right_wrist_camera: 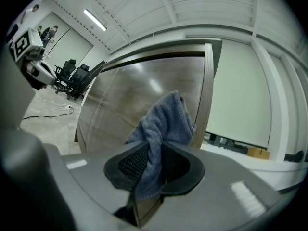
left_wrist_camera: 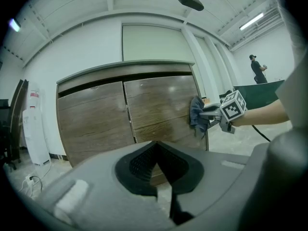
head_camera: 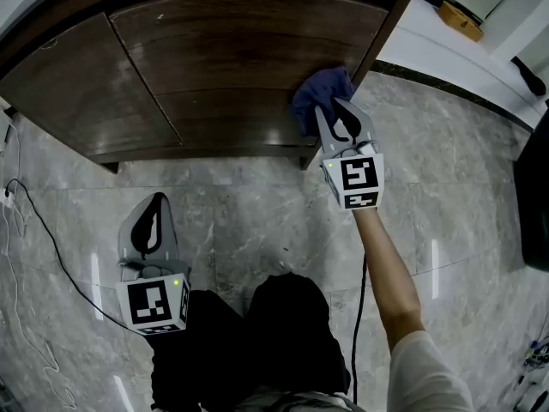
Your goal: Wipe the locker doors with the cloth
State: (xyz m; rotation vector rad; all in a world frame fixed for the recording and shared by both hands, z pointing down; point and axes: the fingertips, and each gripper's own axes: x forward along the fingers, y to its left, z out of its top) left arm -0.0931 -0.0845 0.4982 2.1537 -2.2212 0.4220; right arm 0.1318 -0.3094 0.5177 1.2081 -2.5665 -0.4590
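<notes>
- Two dark wood locker doors (head_camera: 223, 50) sit side by side, with a grey marble floor (head_camera: 257, 204) in front of them.
- The right gripper (head_camera: 336, 114) is clamped down on the blue cloth (head_camera: 319, 94). In the right gripper view the cloth (right_wrist_camera: 166, 119) is pinched between the jaws and bunches up past them.
- The cloth is pressed against the right-hand door, close to its right edge and just beside the locker's side panel (head_camera: 382, 24).
- The left gripper (head_camera: 154, 209) hangs low over the floor, well apart from the doors. Its jaws are closed together with nothing between them.
- From the left gripper view you can see the right gripper (left_wrist_camera: 204, 115) with the cloth (left_wrist_camera: 196, 112) touching the door.
- A black cable (head_camera: 51, 247) trails across the floor on the left.
</notes>
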